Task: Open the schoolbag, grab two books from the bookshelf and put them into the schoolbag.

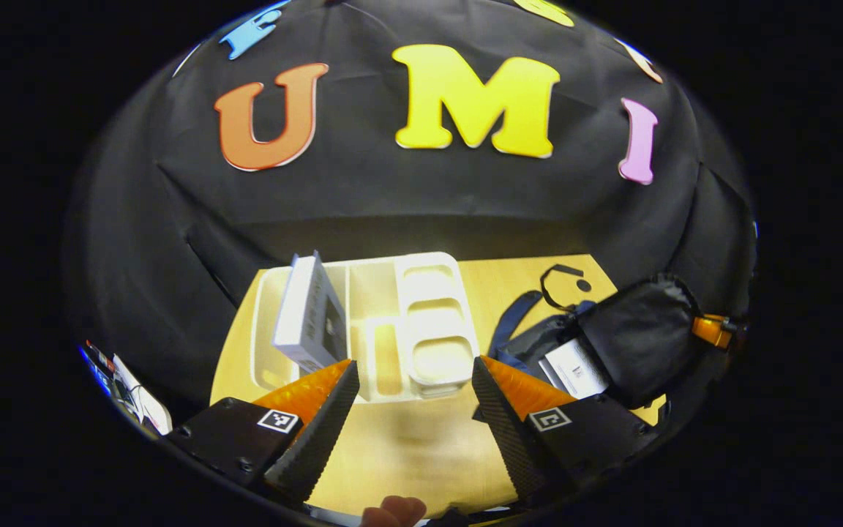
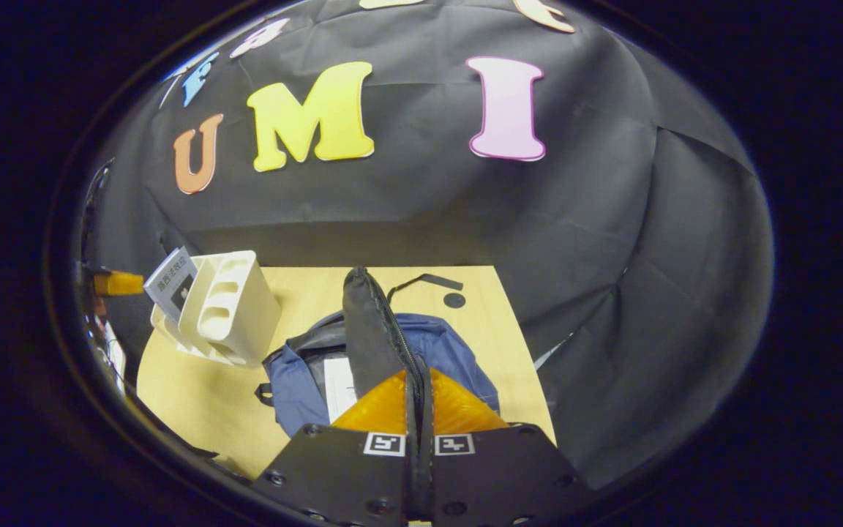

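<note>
The white bookshelf (image 1: 421,322) stands on the wooden table with one grey-and-white book (image 1: 308,311) leaning in its left bay. My left gripper (image 1: 410,410) is open just in front of the shelf, with nothing between its fingers. To the right lies the blue schoolbag (image 1: 520,340); its black flap (image 1: 641,337) is lifted and a white book (image 1: 575,366) lies inside. In the right gripper view my right gripper (image 2: 418,384) is shut on that flap (image 2: 370,329), holding it upright over the bag (image 2: 443,351), where the white book (image 2: 337,388) shows. The bookshelf (image 2: 227,307) and its book (image 2: 173,282) stand at the left.
The wooden table (image 1: 392,446) has bare room in front of the shelf. A black strap (image 2: 425,280) and a round dark spot (image 2: 454,299) lie behind the bag. A person's fingertip (image 1: 392,509) shows at the bottom edge. Black cloth walls the table's back and sides.
</note>
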Tool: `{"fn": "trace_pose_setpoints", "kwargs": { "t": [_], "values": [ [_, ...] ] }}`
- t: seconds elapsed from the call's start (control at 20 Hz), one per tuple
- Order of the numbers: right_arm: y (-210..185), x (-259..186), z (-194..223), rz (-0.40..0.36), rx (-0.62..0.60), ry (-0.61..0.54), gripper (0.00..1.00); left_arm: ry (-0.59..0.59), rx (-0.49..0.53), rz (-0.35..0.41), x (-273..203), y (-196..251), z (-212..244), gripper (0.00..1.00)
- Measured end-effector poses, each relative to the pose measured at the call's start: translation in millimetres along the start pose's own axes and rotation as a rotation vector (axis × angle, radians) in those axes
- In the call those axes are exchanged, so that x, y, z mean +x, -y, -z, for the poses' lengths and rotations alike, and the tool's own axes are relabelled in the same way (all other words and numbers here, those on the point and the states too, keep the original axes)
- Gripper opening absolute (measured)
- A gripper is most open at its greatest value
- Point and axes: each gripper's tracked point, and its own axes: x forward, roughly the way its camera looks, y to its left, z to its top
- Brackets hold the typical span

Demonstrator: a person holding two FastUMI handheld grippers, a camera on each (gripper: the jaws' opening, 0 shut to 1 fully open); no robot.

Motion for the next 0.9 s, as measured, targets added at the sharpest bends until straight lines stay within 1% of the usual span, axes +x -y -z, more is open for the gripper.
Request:
{"fn": "trace_pose_setpoints", "kwargs": {
  "t": [0.1, 0.15, 0.25, 0.35, 0.45, 0.5, 0.6, 0.7, 0.8, 0.9],
  "values": [
    [-5.7, -0.3, 0.4, 0.000, 0.010, -0.002, 0.00, -0.015, -0.008, -0.016, -1.9, -34.1, -17.0, 0.98],
    [-9.3, -0.2, 0.9, 0.000, 0.011, -0.004, 0.00, -0.034, -0.036, -0.001, 8.7, -53.7, -28.9, 0.98],
    [-12.0, 2.2, 2.9, 0.004, 0.011, -0.014, 0.00, -0.077, -0.075, 0.002, 28.1, -80.3, -36.2, 0.98],
    [-13.8, 4.0, 3.3, 0.010, 0.012, -0.018, 0.00, -0.125, -0.103, 0.028, 44.5, -87.8, -37.4, 0.98],
    [-13.8, 4.6, 3.1, 0.018, 0.012, -0.022, 0.00, -0.186, -0.094, 0.038, 64.9, -97.5, -33.8, 0.98],
    [-12.6, 6.1, 3.2, 0.027, 0.011, -0.027, 0.00, -0.243, -0.080, 0.026, 75.9, -103.0, -24.6, 0.98],
    [-12.4, 9.8, 5.3, 0.039, 0.025, -0.047, 0.00, -0.401, -0.102, 0.040, 106.3, -110.7, -5.7, 0.98],
    [-10.4, 12.1, 5.5, 0.046, 0.032, -0.052, 0.00, -0.469, -0.114, 0.051, 116.2, -111.3, 5.8, 0.98],
    [-9.7, 13.9, 4.4, 0.054, 0.039, -0.057, 0.00, -0.556, -0.147, 0.073, 126.9, -107.9, 23.4, 0.98],
    [-9.6, 15.5, 4.6, 0.058, 0.045, -0.060, 0.00, -0.596, -0.155, 0.073, 134.4, -111.8, 32.3, 0.98]
  ]
}}
